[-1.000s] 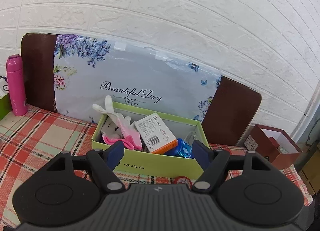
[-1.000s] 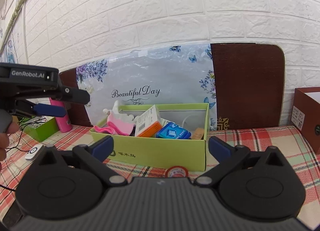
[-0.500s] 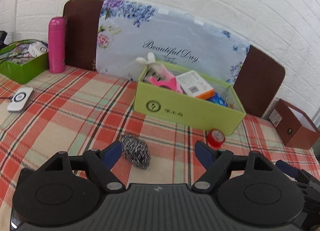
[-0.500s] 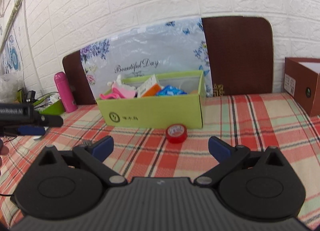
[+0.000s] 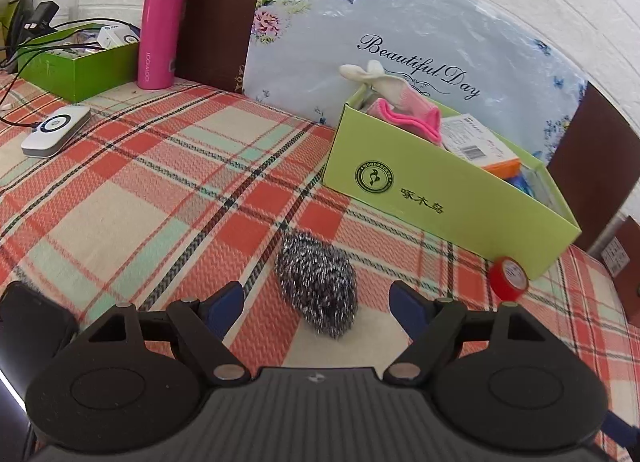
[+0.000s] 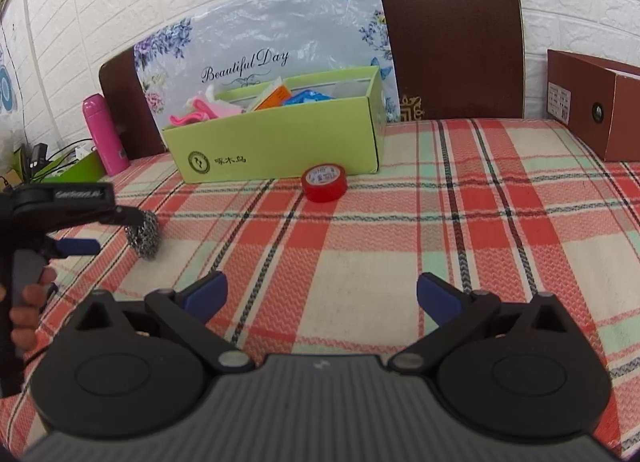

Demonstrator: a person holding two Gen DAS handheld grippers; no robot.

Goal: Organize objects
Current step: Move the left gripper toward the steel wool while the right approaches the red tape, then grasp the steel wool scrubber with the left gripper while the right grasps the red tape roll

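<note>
The left gripper [image 5: 316, 302] hangs low over the red, cream and mint plaid tablecloth [image 5: 132, 198], its blue-padded jaws spread wide and holding nothing. Their opening widened a little within the last second. The round grey steel-wool scouring ball [image 5: 318, 288] lies on the cloth between and just ahead of the two pads, touching neither.

At about one o'clock from the ball stands the open lime-green cardboard box [image 5: 436, 198], holding a pink and white fabric item [image 5: 404, 110], a white and orange carton [image 5: 476, 146] and something blue. A small red roll of tape [image 5: 508, 277] lies on the cloth just beside the box's near right corner, at about three o'clock from the ball.

The right gripper [image 6: 320, 296] is likewise wide open and empty, with only bare cloth between its pads. In its view the red roll sits at twelve o'clock, well apart from the fingers, and the left gripper, held in a hand [image 6: 28, 302], shows at nine o'clock beside the ball.

Far back at eleven o'clock in the left view stand a tall pink flask [image 5: 160, 28], a darker green box [image 5: 76, 62] with cables and a flat white device [image 5: 56, 134].
</note>
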